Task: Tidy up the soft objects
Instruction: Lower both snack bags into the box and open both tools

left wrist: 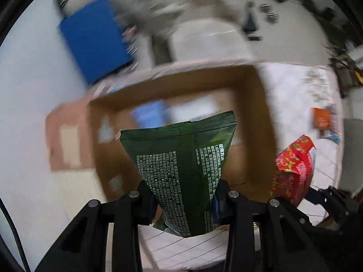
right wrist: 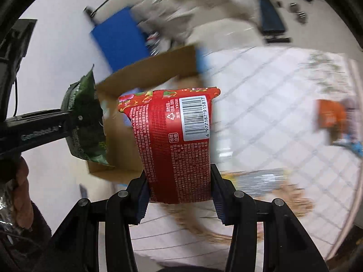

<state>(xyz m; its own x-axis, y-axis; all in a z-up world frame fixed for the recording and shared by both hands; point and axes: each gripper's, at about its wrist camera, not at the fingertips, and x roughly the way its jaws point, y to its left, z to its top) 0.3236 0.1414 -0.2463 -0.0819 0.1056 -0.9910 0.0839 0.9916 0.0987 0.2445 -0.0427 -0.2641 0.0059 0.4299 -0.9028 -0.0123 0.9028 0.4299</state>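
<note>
My left gripper (left wrist: pixel 185 200) is shut on a dark green soft pouch (left wrist: pixel 183 167) with white print, held upright above the near edge of an open cardboard box (left wrist: pixel 261 117). My right gripper (right wrist: pixel 180 189) is shut on a red soft pouch (right wrist: pixel 177 145) with a barcode, held in the air to the right of the box (right wrist: pixel 149 68). The red pouch also shows at the right of the left wrist view (left wrist: pixel 295 170), and the green pouch at the left of the right wrist view (right wrist: pixel 86 117). Blurred blue and white items lie inside the box.
The box stands at the left end of a white quilted surface (right wrist: pixel 272 90). An orange packet (right wrist: pixel 331 115) and small items lie at its far right. A blue panel (left wrist: pixel 95 38) and grey floor lie beyond. Both views are motion-blurred.
</note>
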